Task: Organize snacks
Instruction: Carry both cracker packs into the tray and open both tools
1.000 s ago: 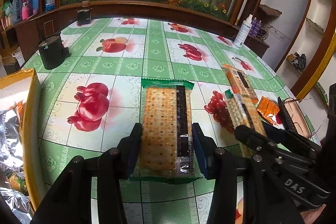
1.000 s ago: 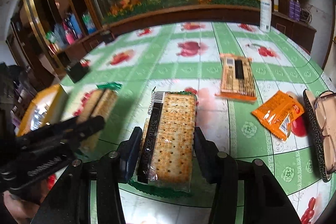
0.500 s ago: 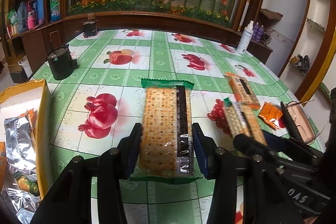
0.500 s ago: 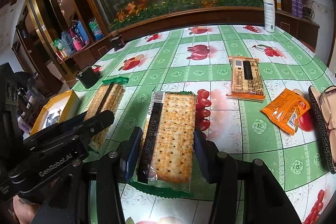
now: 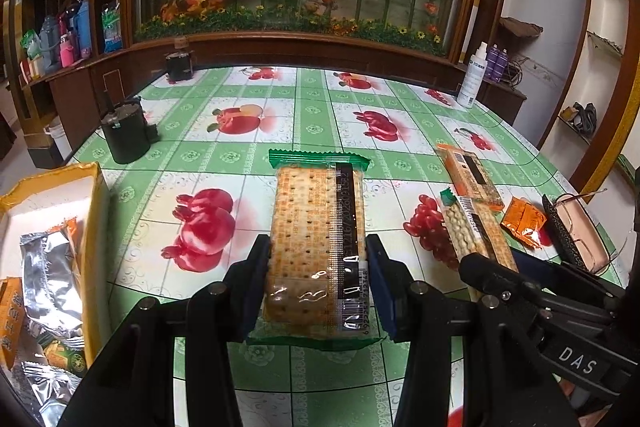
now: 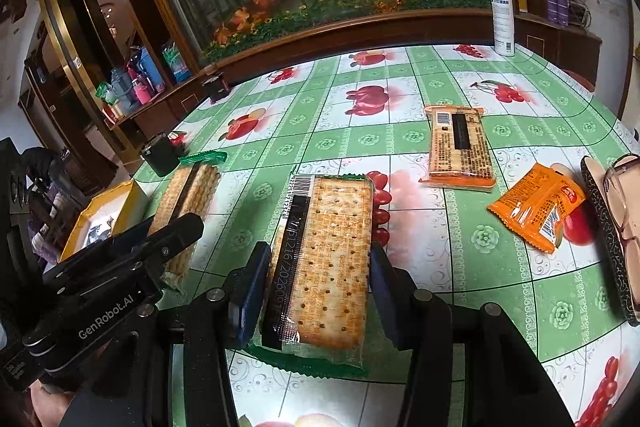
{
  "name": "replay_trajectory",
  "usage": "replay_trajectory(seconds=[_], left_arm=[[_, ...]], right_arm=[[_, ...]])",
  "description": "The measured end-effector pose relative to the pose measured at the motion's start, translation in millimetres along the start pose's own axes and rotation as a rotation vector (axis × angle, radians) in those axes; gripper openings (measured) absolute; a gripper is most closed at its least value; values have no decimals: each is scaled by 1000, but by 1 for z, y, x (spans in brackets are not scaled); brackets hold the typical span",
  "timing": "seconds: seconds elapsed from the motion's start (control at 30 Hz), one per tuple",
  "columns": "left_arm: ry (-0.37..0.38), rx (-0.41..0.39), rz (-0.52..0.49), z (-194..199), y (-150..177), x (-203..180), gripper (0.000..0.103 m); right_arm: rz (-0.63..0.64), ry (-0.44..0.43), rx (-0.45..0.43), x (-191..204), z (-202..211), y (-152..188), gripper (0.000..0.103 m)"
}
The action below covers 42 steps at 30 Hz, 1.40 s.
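Left wrist view: a green fruit-print tabletop (image 5: 320,123) before a glass flower display; the left gripper (image 5: 318,279) has its fingers clamped on a cracker pack (image 5: 316,239). A yellow box (image 5: 94,227) sits left, now showing more.

Right wrist view: the right gripper (image 6: 318,287) grips a second cracker pack (image 6: 326,259), unchanged.

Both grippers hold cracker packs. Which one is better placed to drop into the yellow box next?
Left. The left gripper has the yellow box right beside it; the right gripper is farther off.
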<state>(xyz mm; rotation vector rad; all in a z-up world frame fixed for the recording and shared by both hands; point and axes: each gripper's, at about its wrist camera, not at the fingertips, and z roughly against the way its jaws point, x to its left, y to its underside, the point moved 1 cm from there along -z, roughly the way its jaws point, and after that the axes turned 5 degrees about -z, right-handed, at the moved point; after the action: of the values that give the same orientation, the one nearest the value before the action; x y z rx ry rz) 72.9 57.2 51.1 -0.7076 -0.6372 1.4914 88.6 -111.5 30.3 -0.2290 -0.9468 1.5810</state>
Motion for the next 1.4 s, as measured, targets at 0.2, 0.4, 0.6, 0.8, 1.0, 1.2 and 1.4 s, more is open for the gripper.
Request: replay_trajectory(seconds=[0.2,0.4,0.6,0.8,1.0,1.2,1.4], left_arm=[[-25,-35,-21,8,-2,-3,46],[-9,-69,2,21,-2,2,46],[10,-110,63,50,3,17,46],[15,-127,102,90,12,49,46],[-49,-135,169,119,16,106,46],[-148,-90,284,127,39,179,46],[-219,-8,367,116,63,231,46]], right_arm=[[6,2,-8,1,1,0,53],[11,-4,-21,2,2,-1,52],[59,-6,-46,16,1,5,52],[76,-119,-37,46,7,16,53],[138,-268,-25,106,21,40,53],[255,-371,47,178,16,70,53],[329,-404,127,232,-4,88,53]])
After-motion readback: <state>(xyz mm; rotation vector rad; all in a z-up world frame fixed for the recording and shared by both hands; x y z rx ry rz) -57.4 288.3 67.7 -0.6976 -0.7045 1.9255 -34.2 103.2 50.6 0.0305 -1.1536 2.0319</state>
